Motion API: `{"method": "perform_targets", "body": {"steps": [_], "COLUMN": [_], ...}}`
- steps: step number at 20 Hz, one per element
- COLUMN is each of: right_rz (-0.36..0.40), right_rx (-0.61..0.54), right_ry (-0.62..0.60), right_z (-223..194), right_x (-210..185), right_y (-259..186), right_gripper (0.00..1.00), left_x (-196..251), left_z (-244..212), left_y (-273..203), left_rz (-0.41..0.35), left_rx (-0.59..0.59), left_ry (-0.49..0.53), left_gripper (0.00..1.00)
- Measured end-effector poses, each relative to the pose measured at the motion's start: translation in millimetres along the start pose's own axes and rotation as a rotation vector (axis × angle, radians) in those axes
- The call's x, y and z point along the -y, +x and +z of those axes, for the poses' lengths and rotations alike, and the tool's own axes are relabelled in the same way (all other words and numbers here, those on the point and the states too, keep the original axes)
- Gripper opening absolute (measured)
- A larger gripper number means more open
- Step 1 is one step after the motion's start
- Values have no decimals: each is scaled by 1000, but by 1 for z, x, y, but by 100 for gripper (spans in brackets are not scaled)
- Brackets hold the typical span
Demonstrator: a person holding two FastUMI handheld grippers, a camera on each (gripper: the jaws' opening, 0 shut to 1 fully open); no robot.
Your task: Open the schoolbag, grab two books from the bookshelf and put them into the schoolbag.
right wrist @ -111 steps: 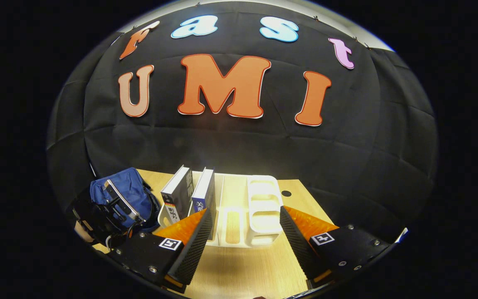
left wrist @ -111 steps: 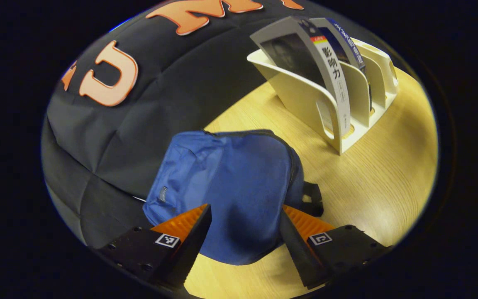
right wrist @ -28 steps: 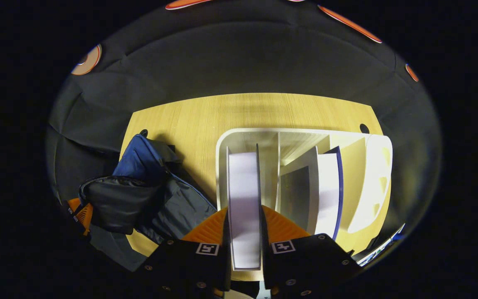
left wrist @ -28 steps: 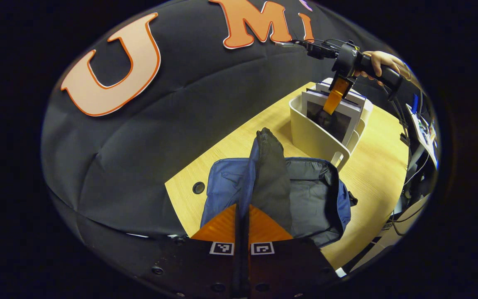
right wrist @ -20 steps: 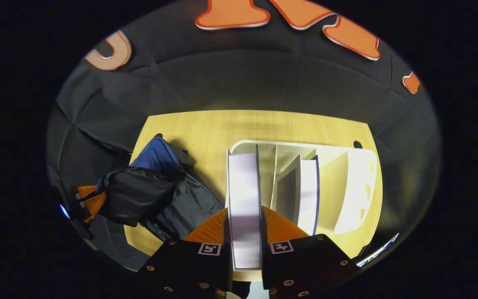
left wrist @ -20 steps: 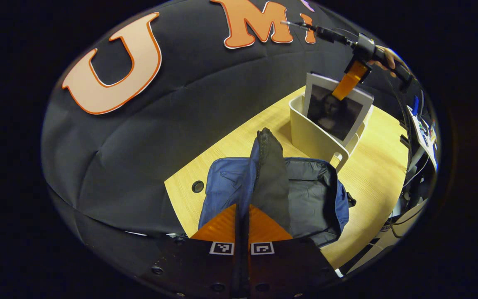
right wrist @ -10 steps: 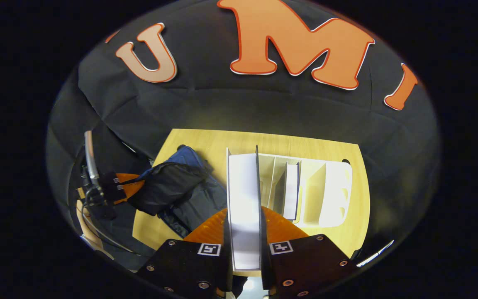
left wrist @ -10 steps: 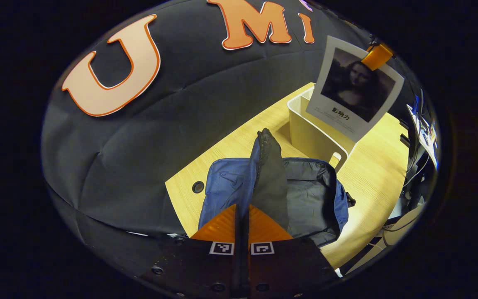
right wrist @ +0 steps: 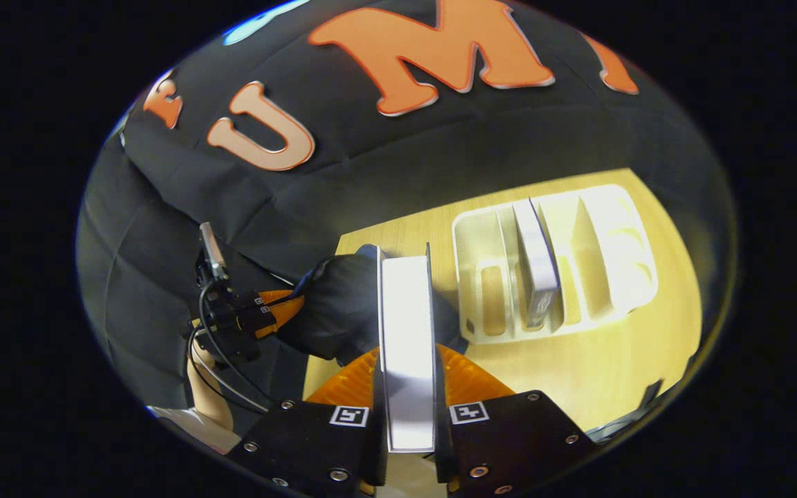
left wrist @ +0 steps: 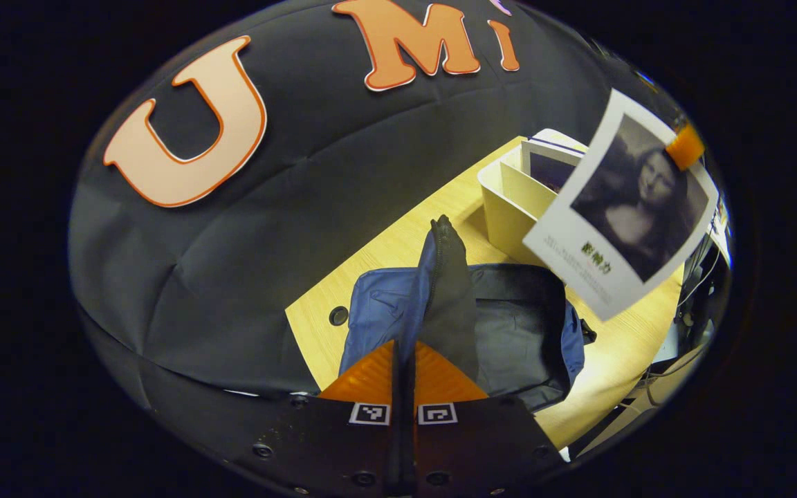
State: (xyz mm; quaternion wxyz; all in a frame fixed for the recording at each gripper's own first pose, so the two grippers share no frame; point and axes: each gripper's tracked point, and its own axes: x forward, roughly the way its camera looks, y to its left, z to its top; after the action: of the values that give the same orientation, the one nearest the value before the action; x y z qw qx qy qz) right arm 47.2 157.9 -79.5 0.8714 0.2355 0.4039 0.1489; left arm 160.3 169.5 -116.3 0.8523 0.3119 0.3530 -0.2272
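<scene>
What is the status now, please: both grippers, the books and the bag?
Left gripper shut on bag flap, schoolbag open. Right gripper shut on first book, above bag. Second book in bookshelf. Path looks clear.

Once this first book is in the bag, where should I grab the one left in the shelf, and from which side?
Grip the remaining book by its upper edge, coming from above. It stands on edge between two dividers of the white bookshelf, so its covers are walled in and its top is probably the only free part. Pinch across its thickness, as the right gripper does on the first book.
</scene>
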Motion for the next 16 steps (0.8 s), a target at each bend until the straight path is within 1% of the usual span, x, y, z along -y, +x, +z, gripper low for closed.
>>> {"method": "perform_targets", "body": {"steps": [1,2,3,6,8,10,12,16], "right_rz": [42,80,113,158,206,202,215,221], "right_rx": [7,9,9,27,35,36,36,65], "right_ry": [46,94,132,223,283,294,337,408], "right_z": [-7,-14,-21,-33,-36,-49,-58,-55], "right_x": [1,1,1,-3,-13,-13,-20,-35], "right_y": [12,23,35,75,99,125,147,192], "right_gripper": [28,27,27,28,28,27,28,28], "left_x": [1,0,1,7,10,14,17,22], "left_z": [3,2,5,10,13,18,23,30], "left_y": [-1,-3,-5,-10,-13,-17,-19,-26], "left_rz": [0,3,3,-3,-1,5,2,3], "left_rx": [0,4,8,20,24,28,28,38], "left_ry": [8,15,21,30,40,55,60,75], "left_gripper": [1,6,0,0,0,0,1,1]}}
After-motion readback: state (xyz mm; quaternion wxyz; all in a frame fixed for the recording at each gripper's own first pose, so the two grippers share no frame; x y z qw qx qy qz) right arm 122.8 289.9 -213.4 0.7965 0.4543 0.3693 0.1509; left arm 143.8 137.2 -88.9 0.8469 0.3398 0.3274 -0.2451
